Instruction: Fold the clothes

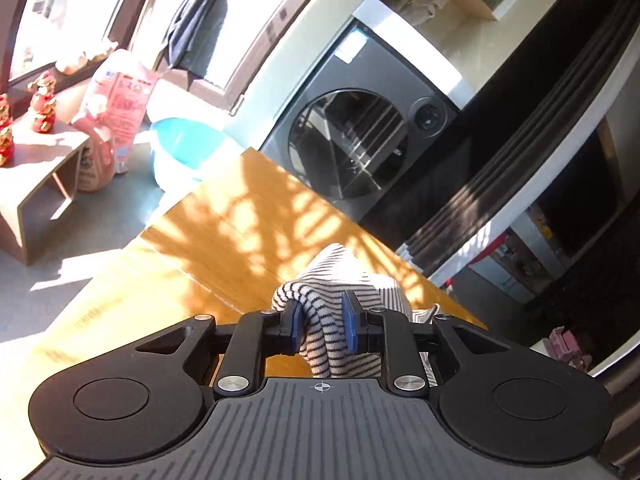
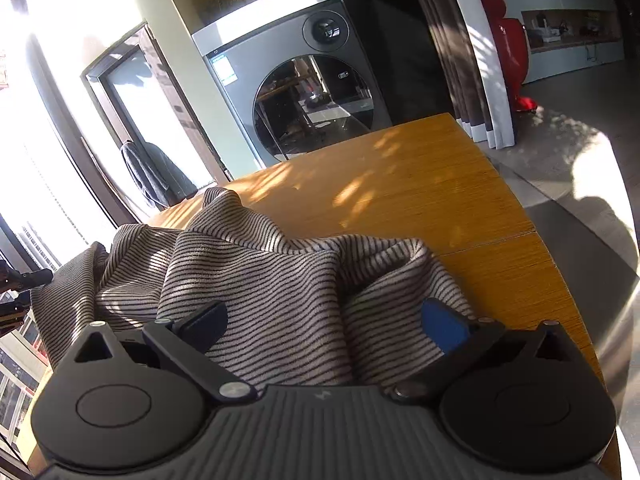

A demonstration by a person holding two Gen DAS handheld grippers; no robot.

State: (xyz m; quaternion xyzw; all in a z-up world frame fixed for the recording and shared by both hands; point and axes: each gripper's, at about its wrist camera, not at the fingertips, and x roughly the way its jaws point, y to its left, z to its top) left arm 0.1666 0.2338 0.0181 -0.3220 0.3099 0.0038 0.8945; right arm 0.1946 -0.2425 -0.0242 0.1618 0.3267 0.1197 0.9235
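Striped knit, cream with thin dark lines, is what both tools are busy with: the garment [image 2: 256, 280] lies heaped on the wooden worktop [image 2: 420, 192], rumpled into ridges, not flat at all. The left gripper [image 1: 322, 322] has its jaws clenched on a bunched fold of it, the blue pads [image 1: 350, 320] pressing either side of a thick roll of cloth that humps up just ahead of them. I would guess that hold is there to lift or drag one edge clear so the piece can be spread before any fold is made.

The right gripper [image 2: 328, 322] sits low against the heap with its jaws spread wide. Cloth lies between them and over their bases, but nothing is pinched; one blue pad shows bare on the far side. It looks poised to take a second hold, perhaps an opposite edge or corner.

What sort of garment this is I cannot say. No collar, sleeve or hem is plainly shown, and its near part is cut off behind the tool bodies. Strong sun dapples the wood and the cloth, which makes the creases hard to read. Behind the worktop stands a grey washing machine [image 2: 304, 80] with a round glass door.
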